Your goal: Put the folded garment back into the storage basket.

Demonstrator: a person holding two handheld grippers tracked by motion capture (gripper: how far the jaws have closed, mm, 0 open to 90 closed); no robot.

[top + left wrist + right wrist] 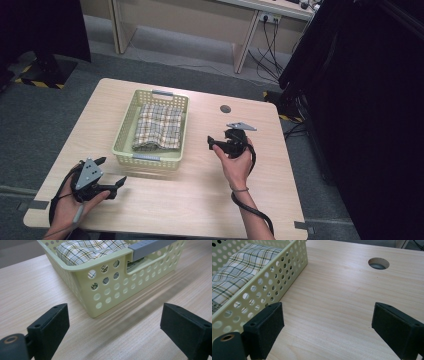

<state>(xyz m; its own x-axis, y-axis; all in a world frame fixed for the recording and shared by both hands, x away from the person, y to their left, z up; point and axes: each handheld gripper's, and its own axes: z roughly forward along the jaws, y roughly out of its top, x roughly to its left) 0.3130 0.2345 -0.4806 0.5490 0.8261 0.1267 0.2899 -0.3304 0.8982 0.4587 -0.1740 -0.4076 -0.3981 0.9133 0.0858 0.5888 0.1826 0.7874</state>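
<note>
We hold a tool in each hand, and both stand apart from the pale green basket (151,129) that sits on the surface (200,195) a little left of centre. Inside it lies a folded checked cloth (159,126), resting along the basket's floor below the rim. The basket's long axis runs away from us, with one grey handle (146,157) on the near end wall and another (163,93) on the far end. Our left tool (111,174) rests low at the near left corner of the surface, just off the basket's near left corner, and its jaws stand wide with nothing between them; in the left gripper view the near handle (149,247) shows up and to the right of the spread jaws. Our right tool (210,143) hangs to the right of the basket's long right wall, pointing towards it, its jaws likewise spread wide and empty over bare wood. We judge the left tool the nearer to the basket, while the right one faces the basket's side and the cloth beyond it. The surface is light wood with a round cable hole (225,108) near its far right part. Beyond it lie grey carpet, a pale desk with cables, and dark drapes on both sides.
</note>
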